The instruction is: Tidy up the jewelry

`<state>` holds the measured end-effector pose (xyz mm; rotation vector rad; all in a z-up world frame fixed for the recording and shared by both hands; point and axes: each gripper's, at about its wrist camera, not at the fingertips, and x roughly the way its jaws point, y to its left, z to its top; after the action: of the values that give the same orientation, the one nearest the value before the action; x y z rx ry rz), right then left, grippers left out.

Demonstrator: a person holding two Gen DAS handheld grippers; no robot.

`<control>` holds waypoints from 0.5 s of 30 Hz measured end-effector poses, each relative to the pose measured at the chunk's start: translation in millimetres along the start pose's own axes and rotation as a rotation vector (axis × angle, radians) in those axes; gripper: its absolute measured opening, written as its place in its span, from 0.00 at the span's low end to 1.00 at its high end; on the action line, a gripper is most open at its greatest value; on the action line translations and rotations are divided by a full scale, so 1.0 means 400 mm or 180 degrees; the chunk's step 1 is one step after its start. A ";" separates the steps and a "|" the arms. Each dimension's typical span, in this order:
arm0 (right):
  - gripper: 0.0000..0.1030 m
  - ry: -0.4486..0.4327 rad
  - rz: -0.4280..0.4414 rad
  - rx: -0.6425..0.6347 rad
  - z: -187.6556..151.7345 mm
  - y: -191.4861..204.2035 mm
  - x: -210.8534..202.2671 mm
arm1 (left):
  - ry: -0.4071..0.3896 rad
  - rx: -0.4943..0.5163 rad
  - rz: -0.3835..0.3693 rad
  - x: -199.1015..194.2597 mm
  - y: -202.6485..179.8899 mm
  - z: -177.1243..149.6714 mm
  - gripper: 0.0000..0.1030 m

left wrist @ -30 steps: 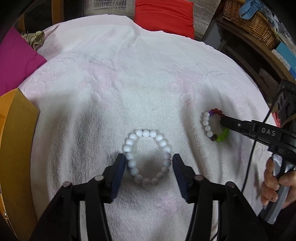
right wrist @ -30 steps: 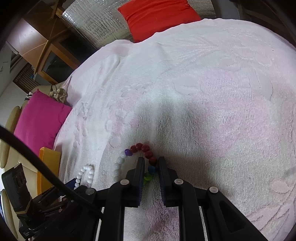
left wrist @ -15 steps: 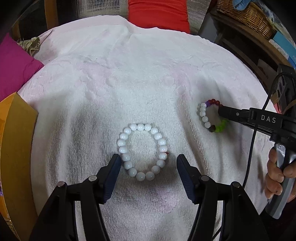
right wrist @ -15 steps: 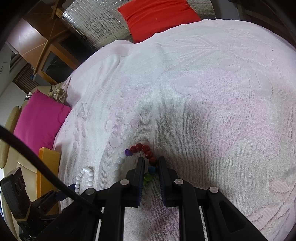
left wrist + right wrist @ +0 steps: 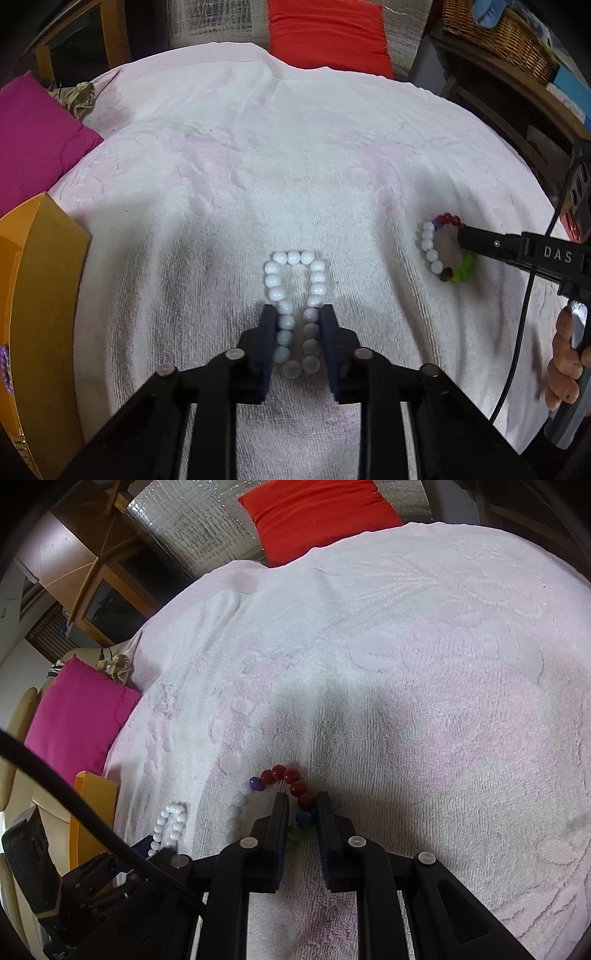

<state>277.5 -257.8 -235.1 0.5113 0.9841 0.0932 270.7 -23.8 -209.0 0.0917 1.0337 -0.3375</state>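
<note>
Left gripper [image 5: 298,314] jaws have just closed in; right gripper [image 5: 302,802] narrow (both angled down)

The far half of the pink towel [image 5: 295,155] lies bare. Nearer, the white bead bracelet [image 5: 295,295] and multicoloured bracelet [image 5: 443,251] interrupt it, well apart. An orange box [image 5: 40,314] borders the left edge; cushions [image 5: 325,33] line the back.

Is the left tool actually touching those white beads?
Touching. The left wrist view shows the left tool pressing both sides of the white bracelet, squeezed narrow.
</note>
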 end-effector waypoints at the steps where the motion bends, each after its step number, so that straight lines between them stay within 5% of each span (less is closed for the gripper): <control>1: 0.15 -0.0007 0.0006 0.0005 0.001 -0.001 -0.002 | -0.0009 -0.0016 -0.0011 -0.002 0.003 0.000 0.19; 6: 0.12 -0.0071 0.0099 0.0008 -0.001 0.006 -0.018 | -0.0101 -0.0103 -0.0068 -0.009 0.022 0.004 0.15; 8: 0.12 -0.0105 0.0180 -0.0036 -0.001 0.015 -0.027 | -0.0180 -0.0151 -0.0084 -0.023 0.031 0.005 0.06; 15: 0.12 -0.0044 0.0371 0.0117 0.002 0.009 -0.024 | -0.0143 -0.0150 -0.0157 -0.016 0.033 0.007 0.06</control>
<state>273.4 -257.6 -225.7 0.6022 0.9437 0.1759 274.2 -10.5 -203.4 0.0163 0.9999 -0.3582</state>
